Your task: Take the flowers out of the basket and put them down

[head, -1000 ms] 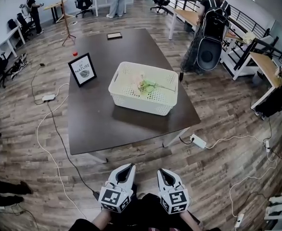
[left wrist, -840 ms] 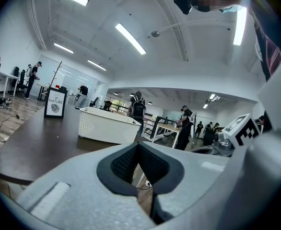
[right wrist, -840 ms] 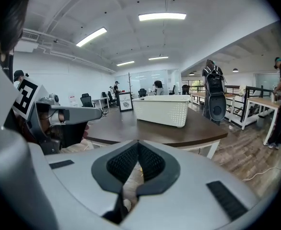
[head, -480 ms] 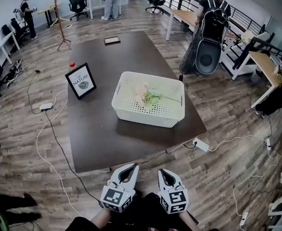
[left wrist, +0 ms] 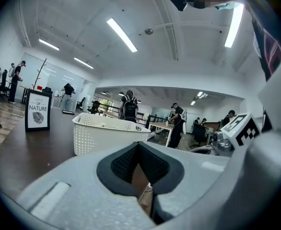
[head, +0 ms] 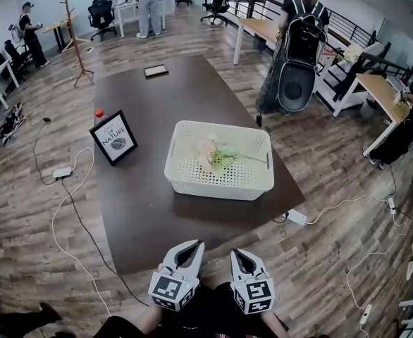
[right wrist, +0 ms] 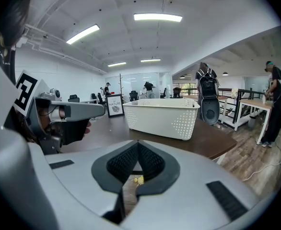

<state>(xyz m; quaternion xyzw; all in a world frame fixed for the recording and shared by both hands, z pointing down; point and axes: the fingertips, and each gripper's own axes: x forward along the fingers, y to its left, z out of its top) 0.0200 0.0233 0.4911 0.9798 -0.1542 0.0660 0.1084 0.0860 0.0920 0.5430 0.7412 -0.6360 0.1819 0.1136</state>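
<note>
Facing: basket [head: 220,187] sits at 12 o'clock from both grippers, well apart, across the near part of the bench [head: 157,217].
Flowers: flowers [head: 220,157] lie inside the basket, flat on its floor, none taken out yet.
Long axis: runs about 9 to 3 o'clock across the basket; pale blooms at the 9 end, thin green stem toward the 3 end wall.
Left gripper: left gripper [head: 189,245] held low at 6 o'clock in the head view, short of the bench edge, jaws together, nothing between them.
Right gripper: right gripper [head: 241,254] just beside it, same height, jaws closed and empty.
Nearer hand: close call; basket is nearly centred between the two. Stem end falls on the right gripper's side, blooms nearer the middle, so the right likely suits a stem pick.
Next need: probably both reach forward to 12, then one opens and drops over the rim.
Other: framed sign [head: 113,137] at 10 o'clock from the basket, clear of the path.
</note>
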